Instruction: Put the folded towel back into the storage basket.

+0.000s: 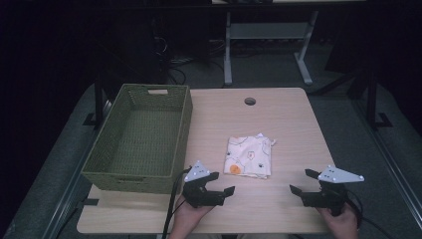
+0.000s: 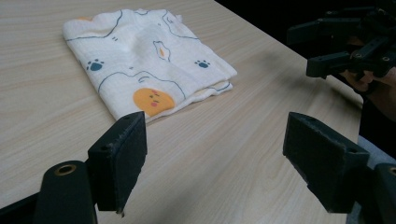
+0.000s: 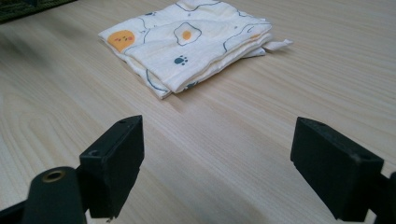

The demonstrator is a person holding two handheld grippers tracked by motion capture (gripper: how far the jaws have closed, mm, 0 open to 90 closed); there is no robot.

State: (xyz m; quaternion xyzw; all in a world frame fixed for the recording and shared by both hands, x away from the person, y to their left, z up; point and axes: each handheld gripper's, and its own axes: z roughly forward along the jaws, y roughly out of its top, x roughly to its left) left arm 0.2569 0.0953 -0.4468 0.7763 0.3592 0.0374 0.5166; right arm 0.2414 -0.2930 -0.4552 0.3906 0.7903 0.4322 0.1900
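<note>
Wooden table (image 1: 278, 124) under me, dark room behind. Green woven basket (image 1: 141, 139) sits off beyond my left gripper (image 1: 215, 187), nothing in it. Folded cloth (image 1: 250, 156) lies flat ahead of both sets of jaws, between them, long side running away from me. Right gripper (image 1: 304, 182) and left both gape wide, holding nothing.

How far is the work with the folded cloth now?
Done: the cloth lies folded on the table. In hand: nothing; the left gripper and right gripper are open, short of it. Left: grasping it; the green basket has nothing inside.
</note>
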